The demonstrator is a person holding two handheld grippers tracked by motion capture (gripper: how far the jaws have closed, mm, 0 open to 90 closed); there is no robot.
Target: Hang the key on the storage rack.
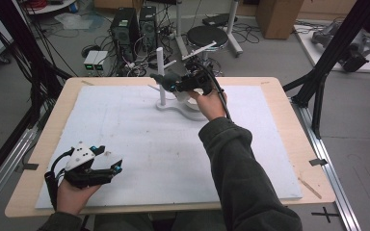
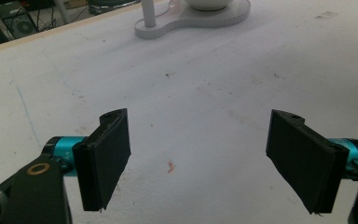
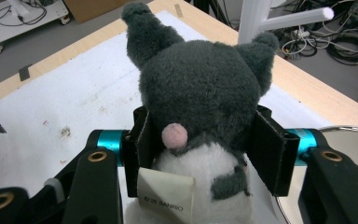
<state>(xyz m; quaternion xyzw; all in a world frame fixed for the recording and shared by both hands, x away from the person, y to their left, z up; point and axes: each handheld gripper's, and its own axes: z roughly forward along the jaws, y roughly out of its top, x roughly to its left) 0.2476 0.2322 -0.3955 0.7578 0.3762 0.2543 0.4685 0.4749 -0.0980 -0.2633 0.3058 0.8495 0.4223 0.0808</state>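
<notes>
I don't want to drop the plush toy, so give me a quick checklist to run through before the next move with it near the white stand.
1. Right gripper shut on the plush toy: ok, both pads press its sides.
2. Toy lifted off the table: ok, it hangs above the white mat.
3. Stand upright with its bowl beside it: ok.
4. Bowl empty: cannot tell, only its rim shows.
5. Left gripper out of the way: ok, open, at the table's near edge with nothing between its pads.
</notes>
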